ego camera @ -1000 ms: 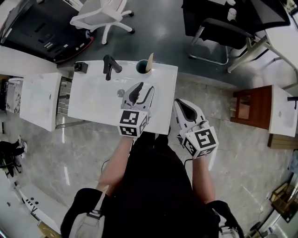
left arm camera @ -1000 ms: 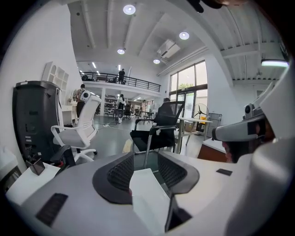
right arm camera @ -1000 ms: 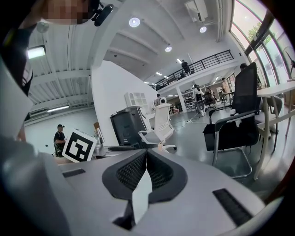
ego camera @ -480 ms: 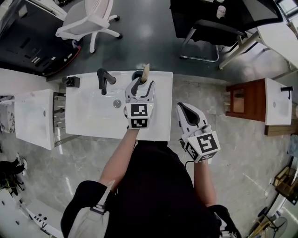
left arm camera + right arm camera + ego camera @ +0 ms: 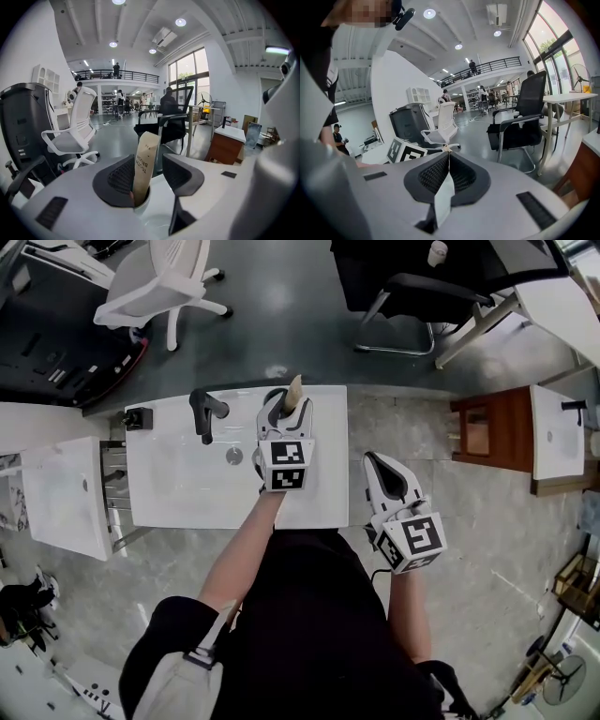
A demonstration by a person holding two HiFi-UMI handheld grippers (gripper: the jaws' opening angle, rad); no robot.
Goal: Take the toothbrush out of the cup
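Observation:
A toothbrush in a tan paper sleeve (image 5: 293, 390) stands upright in a dark cup (image 5: 273, 397) at the back right of the white washbasin top (image 5: 187, 488). My left gripper (image 5: 284, 402) reaches over the basin with its jaws on either side of the sleeve. In the left gripper view the toothbrush (image 5: 144, 161) leans against the left pad with a gap to the right pad, and the cup (image 5: 142, 205) sits below; the jaws of the left gripper (image 5: 157, 171) are closing. My right gripper (image 5: 376, 461) hangs off the basin's right side, shut (image 5: 449, 157) and empty.
A black faucet (image 5: 202, 409) and a round drain (image 5: 233, 456) sit on the basin. A white office chair (image 5: 155, 282) and a black chair (image 5: 427, 287) stand beyond it. There is a wooden cabinet (image 5: 492, 432) to the right and a white unit (image 5: 61, 493) to the left.
My left gripper has moved forward across the basin to the cup, so its jaws now straddle the toothbrush. The right gripper has stayed beside the basin.

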